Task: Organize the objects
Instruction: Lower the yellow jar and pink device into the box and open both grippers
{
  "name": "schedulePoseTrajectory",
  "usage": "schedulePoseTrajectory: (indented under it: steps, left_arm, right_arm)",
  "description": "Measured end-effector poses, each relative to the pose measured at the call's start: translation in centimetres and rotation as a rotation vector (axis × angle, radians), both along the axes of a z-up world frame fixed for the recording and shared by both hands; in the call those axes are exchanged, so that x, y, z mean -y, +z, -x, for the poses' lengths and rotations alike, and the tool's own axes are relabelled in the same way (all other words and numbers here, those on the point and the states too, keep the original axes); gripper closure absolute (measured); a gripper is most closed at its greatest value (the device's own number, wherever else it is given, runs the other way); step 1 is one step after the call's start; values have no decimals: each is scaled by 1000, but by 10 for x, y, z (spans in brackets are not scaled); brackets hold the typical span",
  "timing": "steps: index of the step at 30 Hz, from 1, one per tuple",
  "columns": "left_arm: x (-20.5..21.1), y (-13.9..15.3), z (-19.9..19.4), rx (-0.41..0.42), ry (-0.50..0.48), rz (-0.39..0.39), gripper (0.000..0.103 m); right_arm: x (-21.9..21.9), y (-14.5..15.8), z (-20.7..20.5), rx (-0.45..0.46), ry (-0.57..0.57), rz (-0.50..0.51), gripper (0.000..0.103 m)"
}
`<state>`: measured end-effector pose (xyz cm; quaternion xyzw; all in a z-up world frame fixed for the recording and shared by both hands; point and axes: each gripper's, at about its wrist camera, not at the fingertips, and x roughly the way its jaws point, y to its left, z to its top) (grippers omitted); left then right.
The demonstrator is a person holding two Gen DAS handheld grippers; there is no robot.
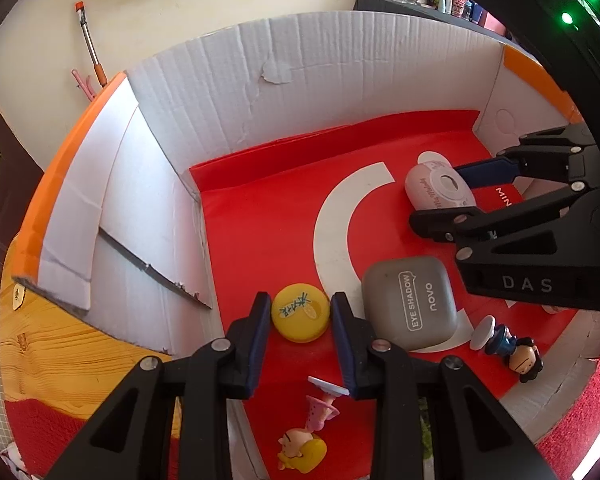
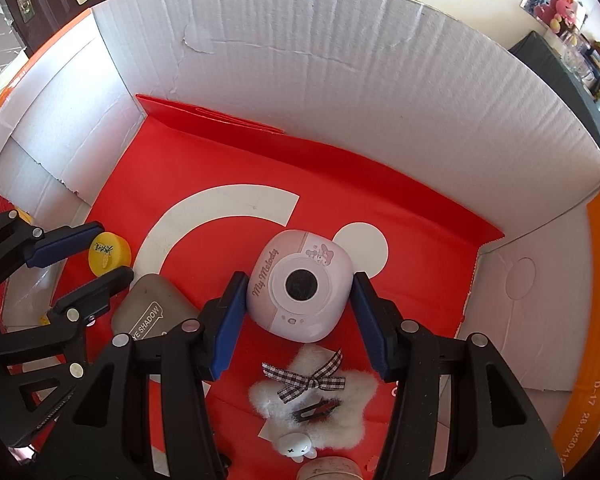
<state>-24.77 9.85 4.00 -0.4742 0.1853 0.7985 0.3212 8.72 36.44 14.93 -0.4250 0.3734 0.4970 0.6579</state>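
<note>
Both grippers reach into a white cardboard box [image 1: 300, 80] lined with a red bag [image 1: 260, 220]. My left gripper [image 1: 300, 312] is open, its blue pads either side of a round yellow tin [image 1: 300, 312], which also shows in the right wrist view [image 2: 109, 254]. My right gripper [image 2: 300, 292] is open around a pink My Melody toy camera [image 2: 300, 284]; the pads stand close to its sides with small gaps. In the left wrist view the right gripper [image 1: 456, 192] straddles the camera [image 1: 440, 190]. A grey eye-shadow case [image 1: 410, 304] lies between the two.
Two small figurines lie on the red liner, one blue-dressed [image 1: 508, 348] and one pink with a yellow part [image 1: 308, 436]. A white fluffy star hair clip with a gingham bow [image 2: 312, 392] and a small white bunny [image 2: 296, 446] lie under my right gripper. Box walls [image 2: 340, 80] surround everything.
</note>
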Motion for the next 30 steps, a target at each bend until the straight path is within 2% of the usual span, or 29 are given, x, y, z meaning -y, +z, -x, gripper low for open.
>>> schedulePoseTrajectory:
  steps: [12, 18, 30]
  left_arm:
    - [1, 0, 9, 7, -1, -7, 69]
    - [0, 0, 4, 4, -4, -10, 67]
    - [7, 9, -1, 13, 11, -46, 67]
  right_arm:
    - [1, -1, 2, 2, -31, 0, 52]
    - [2, 1, -4, 8, -34, -4, 47]
    - [15, 10, -7, 26, -55, -23, 46]
